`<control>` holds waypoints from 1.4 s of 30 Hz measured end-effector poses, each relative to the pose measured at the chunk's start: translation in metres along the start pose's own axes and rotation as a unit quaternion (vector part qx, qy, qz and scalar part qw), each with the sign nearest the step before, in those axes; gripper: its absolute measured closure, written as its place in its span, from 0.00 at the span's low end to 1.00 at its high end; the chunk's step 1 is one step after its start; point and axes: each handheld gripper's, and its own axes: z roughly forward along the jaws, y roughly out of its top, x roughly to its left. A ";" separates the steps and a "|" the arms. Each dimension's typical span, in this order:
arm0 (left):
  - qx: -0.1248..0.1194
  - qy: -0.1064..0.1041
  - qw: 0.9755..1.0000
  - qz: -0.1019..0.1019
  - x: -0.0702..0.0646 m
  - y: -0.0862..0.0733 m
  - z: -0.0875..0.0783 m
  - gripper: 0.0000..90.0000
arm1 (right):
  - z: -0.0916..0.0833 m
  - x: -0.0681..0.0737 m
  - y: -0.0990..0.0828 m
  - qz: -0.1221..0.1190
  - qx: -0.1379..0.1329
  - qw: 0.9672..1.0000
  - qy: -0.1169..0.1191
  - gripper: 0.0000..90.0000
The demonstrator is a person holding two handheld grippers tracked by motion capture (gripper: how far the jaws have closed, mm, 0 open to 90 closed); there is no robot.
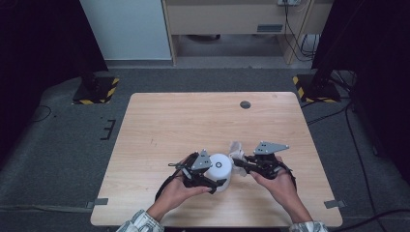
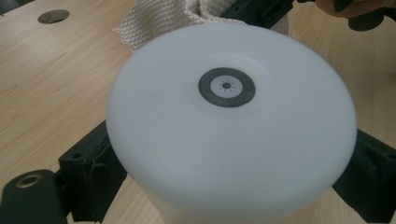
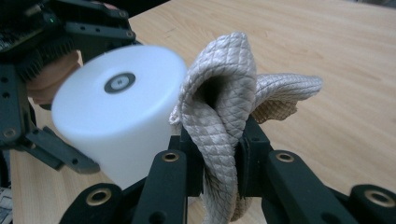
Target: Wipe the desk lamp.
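A white cylinder [image 1: 220, 169] with a small dark ring on its flat top stands near the table's front edge. My left gripper [image 1: 220, 181] is shut on the white cylinder [image 2: 231, 121], one black jaw on each side of its wall. A beige quilted cloth [image 3: 224, 112] is bunched up and pinched between the black jaws of my right gripper [image 3: 219, 163]. In the high view the cloth [image 1: 236, 150] pokes up just right of the cylinder, and the right gripper [image 1: 240, 163] points left toward it. The cloth touches the cylinder's [image 3: 119, 112] side.
The wooden table [image 1: 193, 121] has a round cable hole [image 1: 245, 104] at the back right. Grey carpet surrounds it, with dark stands on striped bases at the back left and right. Both of the person's hands reach in from the front edge.
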 end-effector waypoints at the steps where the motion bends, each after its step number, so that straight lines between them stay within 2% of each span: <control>1: 0.000 0.000 1.000 0.000 0.000 0.000 0.000 0.09 | 0.001 0.000 0.000 -0.002 0.003 1.000 -0.001 0.85; 4: 0.001 0.005 1.000 0.008 -0.001 0.000 0.002 0.09 | 0.008 -0.003 -0.004 0.001 0.013 1.000 -0.001 0.85; 10: 0.002 0.004 1.000 0.007 0.000 0.000 0.001 0.09 | 0.033 -0.009 -0.020 0.011 0.061 0.998 -0.007 0.85; 16: 0.002 0.000 1.000 0.010 0.003 0.000 0.002 0.09 | 0.038 -0.013 -0.028 0.017 0.080 0.997 -0.004 0.85; 19: 0.003 0.004 1.000 0.006 0.004 0.001 0.003 0.09 | 0.032 -0.010 -0.028 0.010 0.079 0.997 -0.005 0.85; 22: 0.005 0.006 1.000 0.006 0.006 0.002 0.004 0.09 | 0.020 -0.007 -0.025 0.003 0.063 0.998 -0.002 0.85; 26: 0.004 0.005 1.000 0.005 0.007 0.002 0.005 0.09 | 0.004 -0.003 -0.010 0.006 0.020 1.000 -0.006 0.85; 29: 0.005 0.006 1.000 0.009 0.007 0.002 0.005 0.09 | -0.002 0.000 0.002 -0.004 -0.012 1.000 -0.013 0.85; 31: 0.005 0.006 1.000 0.010 0.008 0.003 0.006 0.09 | 0.002 -0.003 0.003 -0.003 -0.011 1.000 -0.015 0.85; 34: 0.005 0.006 1.000 0.007 0.009 0.003 0.006 0.09 | 0.018 -0.010 -0.002 0.003 0.015 1.000 -0.019 0.85; 37: 0.006 0.007 1.000 0.007 0.009 0.003 0.006 0.09 | 0.029 -0.012 -0.007 0.006 0.028 0.999 -0.023 0.85; 42: 0.007 0.006 1.000 0.008 0.010 0.004 0.007 0.09 | 0.030 -0.012 -0.017 0.008 0.045 0.999 -0.023 0.85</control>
